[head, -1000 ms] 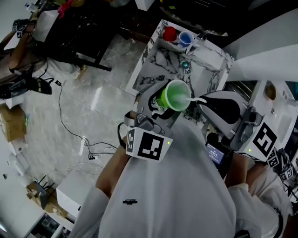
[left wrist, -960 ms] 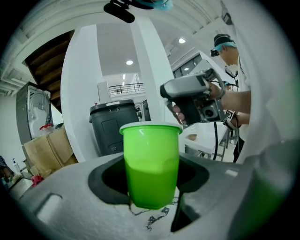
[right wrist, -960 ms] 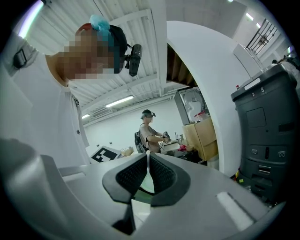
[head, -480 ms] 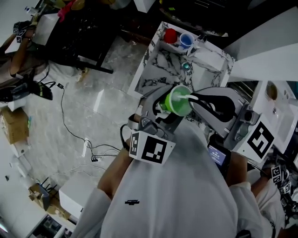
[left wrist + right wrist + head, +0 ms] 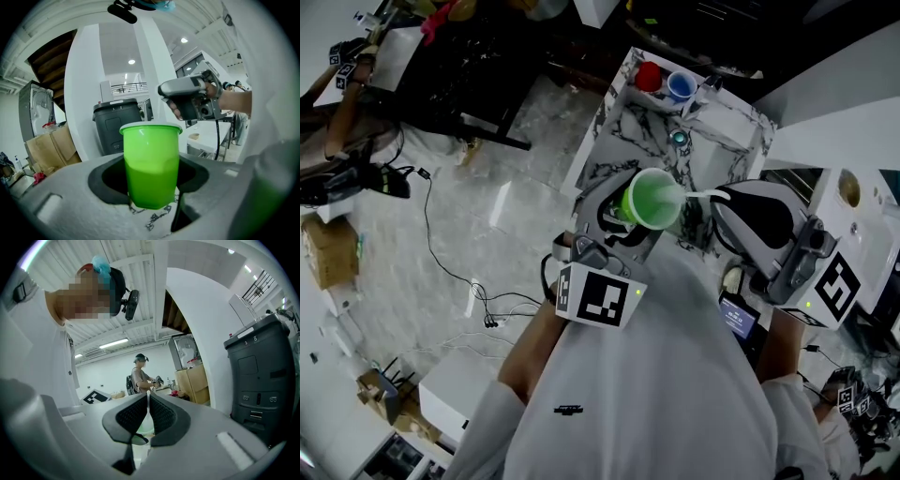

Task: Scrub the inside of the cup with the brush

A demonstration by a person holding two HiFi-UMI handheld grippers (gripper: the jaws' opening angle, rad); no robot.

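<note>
**Left jaws.** The left gripper (image 5: 150, 187) is clenched on the lower wall of the green cup (image 5: 151, 157). The cup stands upright between the jaws, mouth up.

**Right jaws.** The right gripper (image 5: 148, 414) is pressed together on the thin white handle of the brush (image 5: 699, 196).

**Key relation.** In the head view the cup lies straight ahead of the right jaws. The brush's long axis runs from those jaws across the rim into the cup's mouth. How deep its working end reaches cannot be told. The scrubbing falls to the right gripper, judged from the grip; the left only steadies the cup.

**Surroundings.** Beyond both jaws lies a marbled surface (image 5: 614, 150), with a red cup (image 5: 648, 72) and a blue cup (image 5: 680, 85) at its far edge, well apart. Nothing stands between brush and cup.
</note>
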